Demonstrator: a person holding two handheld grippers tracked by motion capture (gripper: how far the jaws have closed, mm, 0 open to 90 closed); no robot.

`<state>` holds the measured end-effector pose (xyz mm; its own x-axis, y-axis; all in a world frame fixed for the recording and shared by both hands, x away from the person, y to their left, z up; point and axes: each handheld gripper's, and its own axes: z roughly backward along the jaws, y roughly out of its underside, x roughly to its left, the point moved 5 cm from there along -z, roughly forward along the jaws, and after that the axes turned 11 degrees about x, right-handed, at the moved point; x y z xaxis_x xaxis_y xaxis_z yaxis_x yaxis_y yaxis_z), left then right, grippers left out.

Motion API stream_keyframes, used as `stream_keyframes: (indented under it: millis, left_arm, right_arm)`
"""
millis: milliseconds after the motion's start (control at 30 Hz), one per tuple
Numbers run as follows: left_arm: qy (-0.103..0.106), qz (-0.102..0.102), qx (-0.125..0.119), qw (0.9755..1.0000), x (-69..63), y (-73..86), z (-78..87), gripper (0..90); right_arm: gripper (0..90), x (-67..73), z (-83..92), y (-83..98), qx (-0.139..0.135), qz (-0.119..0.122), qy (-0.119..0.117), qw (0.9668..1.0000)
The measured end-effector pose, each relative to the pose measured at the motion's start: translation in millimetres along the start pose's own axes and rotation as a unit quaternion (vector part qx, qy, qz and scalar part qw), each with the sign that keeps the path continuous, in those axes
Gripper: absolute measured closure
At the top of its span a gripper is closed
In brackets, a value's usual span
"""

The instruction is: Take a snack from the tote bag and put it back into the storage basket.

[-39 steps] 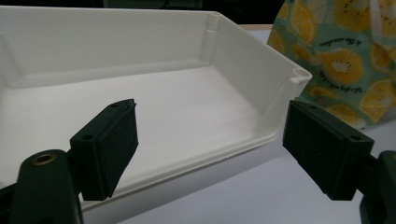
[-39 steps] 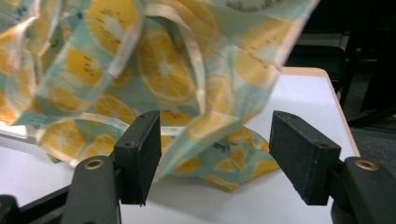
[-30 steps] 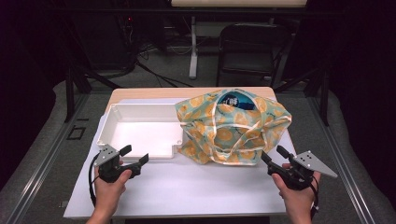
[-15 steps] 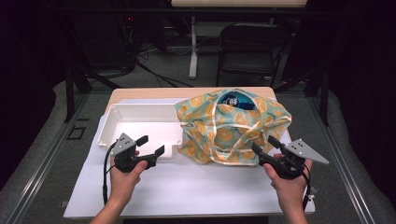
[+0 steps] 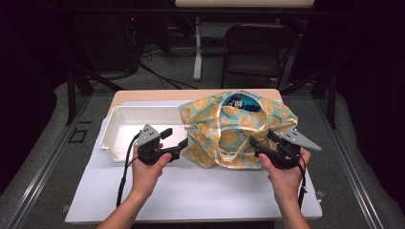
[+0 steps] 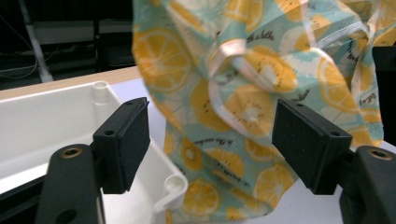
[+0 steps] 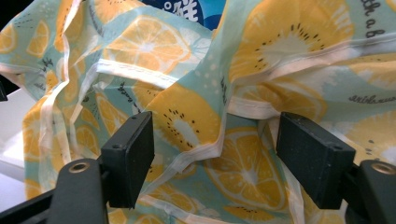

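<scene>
- Left hand-held gripper (image 5: 177, 142): now nearer the fruit-print bag (image 5: 239, 129), jaws apart, just narrowing, nothing clamped.
- Right hand-held gripper (image 5: 260, 145): jaws apart, just widening, at the bag's right side; grasp likely next.

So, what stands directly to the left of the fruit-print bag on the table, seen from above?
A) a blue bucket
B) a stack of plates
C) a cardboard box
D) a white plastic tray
D: in the high view a white tray lies beside the bag, and the left gripper view shows its rounded corner right against the printed cloth.
</scene>
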<state>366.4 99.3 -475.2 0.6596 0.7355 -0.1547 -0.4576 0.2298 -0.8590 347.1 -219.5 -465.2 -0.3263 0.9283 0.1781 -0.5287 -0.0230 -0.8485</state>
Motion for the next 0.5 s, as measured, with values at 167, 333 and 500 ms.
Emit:
stream_keyframes:
  millis: [167, 333, 500]
  left_arm:
    - [0.001, -0.013, -0.007, 0.9999, -11.1, -9.0, -6.6, 36.6]
    - [-0.006, -0.034, -0.004, 0.9994, -25.2, -12.8, -14.4, 43.1]
    - [0.017, -0.033, 0.004, 0.9993, -38.9, -11.6, -25.1, 42.4]
  right_arm:
    - [27.3, -1.3, -0.4, -1.5, -0.005, -0.008, -0.003, 0.9999]
    - [30.2, -0.9, 4.5, -2.8, -0.019, -0.007, -0.017, 0.9997]
    - [60.9, 0.2, 11.6, -5.5, -0.044, -0.003, -0.021, 0.9988]
